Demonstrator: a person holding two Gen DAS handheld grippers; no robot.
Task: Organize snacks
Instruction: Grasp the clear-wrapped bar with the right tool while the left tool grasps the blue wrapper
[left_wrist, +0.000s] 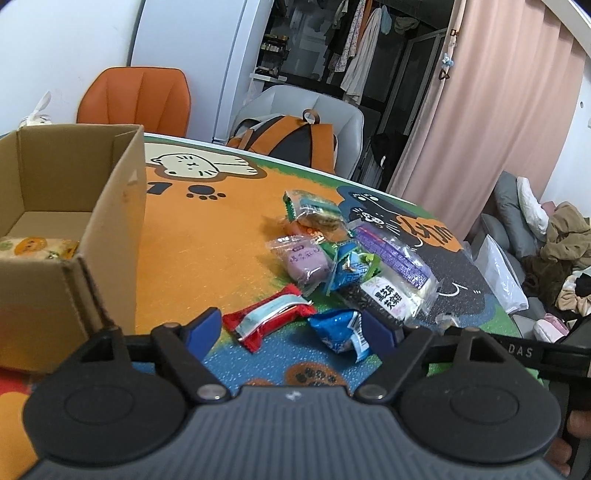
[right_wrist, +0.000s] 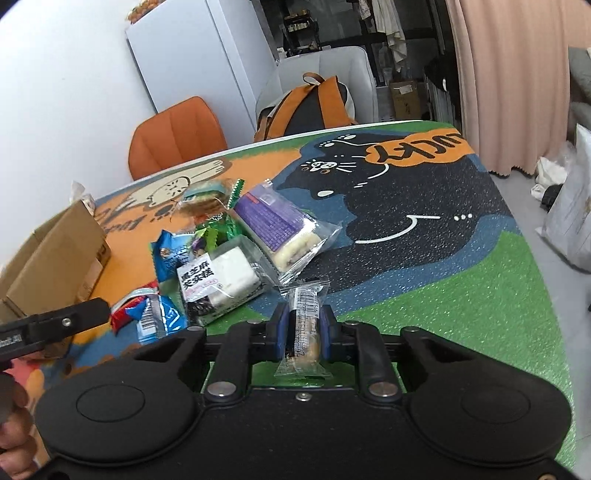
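We are picking up snacks for the box (left_wrist: 122, 206). Our right gripper (right_wrist: 303, 334) is squeezing a clear-wrapped snack (right_wrist: 303, 325) — our left gripper (left_wrist: 295, 325) is wide apart around two packets (left_wrist: 299, 325) on the bench (right_wrist: 424, 295). Next, we think, carry it to the box.

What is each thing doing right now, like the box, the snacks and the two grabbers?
Cardboard box: open on top, one snack inside.
Snack in the box: lying in the near corner.
Left gripper: fingers open, around nothing.
Red snack: flat on the table, loose.
Blue snack: flat on the table, loose.
Right gripper: shut on the clear-wrapped snack.
Clear-wrapped snack: pinched between the fingers.
Backpack: resting on the white chair.
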